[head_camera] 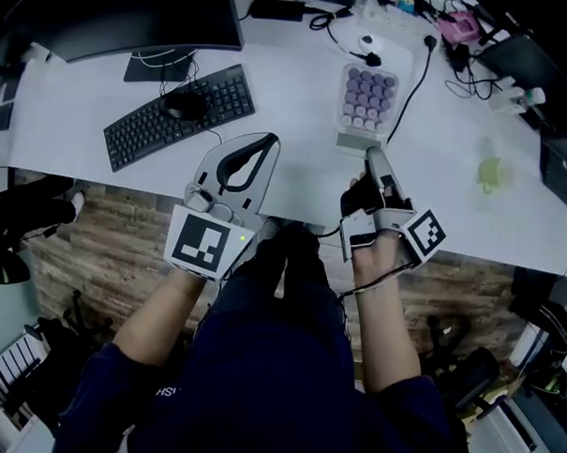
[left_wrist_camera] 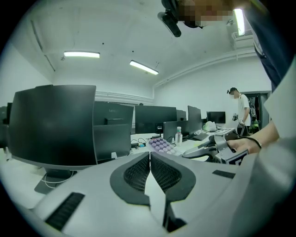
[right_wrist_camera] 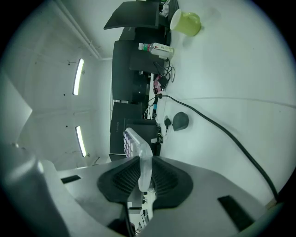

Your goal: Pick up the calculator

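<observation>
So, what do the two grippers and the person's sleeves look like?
The left gripper and right gripper are light grey with dark ribbed pads. Each carries a white cube with black square markers. A thin cable runs from the right one. The sleeves are dark blue.
</observation>
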Available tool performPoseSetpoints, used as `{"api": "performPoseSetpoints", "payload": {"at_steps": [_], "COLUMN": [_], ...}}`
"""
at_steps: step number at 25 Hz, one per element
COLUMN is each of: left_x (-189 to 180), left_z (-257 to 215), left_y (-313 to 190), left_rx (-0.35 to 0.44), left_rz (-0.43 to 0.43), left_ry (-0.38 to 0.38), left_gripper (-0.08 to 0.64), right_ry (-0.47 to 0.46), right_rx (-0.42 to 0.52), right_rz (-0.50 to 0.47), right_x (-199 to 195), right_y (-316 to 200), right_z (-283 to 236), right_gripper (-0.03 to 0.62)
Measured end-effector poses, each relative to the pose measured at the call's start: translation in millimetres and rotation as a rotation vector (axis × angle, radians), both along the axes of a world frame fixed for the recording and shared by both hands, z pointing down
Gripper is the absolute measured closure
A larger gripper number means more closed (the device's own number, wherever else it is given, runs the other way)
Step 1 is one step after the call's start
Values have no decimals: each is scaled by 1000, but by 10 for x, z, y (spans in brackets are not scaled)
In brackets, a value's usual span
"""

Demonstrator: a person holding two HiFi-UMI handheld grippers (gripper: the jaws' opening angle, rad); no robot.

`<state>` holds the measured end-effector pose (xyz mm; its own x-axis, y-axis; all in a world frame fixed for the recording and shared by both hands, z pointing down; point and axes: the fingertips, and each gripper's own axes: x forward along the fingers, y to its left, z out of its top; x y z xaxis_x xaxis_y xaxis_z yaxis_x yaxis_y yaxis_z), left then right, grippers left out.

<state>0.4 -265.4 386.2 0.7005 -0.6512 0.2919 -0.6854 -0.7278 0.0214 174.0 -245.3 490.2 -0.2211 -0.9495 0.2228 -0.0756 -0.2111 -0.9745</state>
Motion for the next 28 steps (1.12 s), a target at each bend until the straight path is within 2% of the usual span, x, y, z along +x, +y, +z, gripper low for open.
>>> {"api": "performPoseSetpoints", "payload": {"at_steps": [28], "left_x": [139], "left_z": [-1223], "left_y": [-263], "left_rx": [225], "left_rz": [8], "left_ry": [78], "left_gripper": [528], "right_ry": [40], "right_rx": [290], "right_rz": [4], "right_x": [123], "right_y": [-373], "right_z": [-1571], "right_gripper": [512]}}
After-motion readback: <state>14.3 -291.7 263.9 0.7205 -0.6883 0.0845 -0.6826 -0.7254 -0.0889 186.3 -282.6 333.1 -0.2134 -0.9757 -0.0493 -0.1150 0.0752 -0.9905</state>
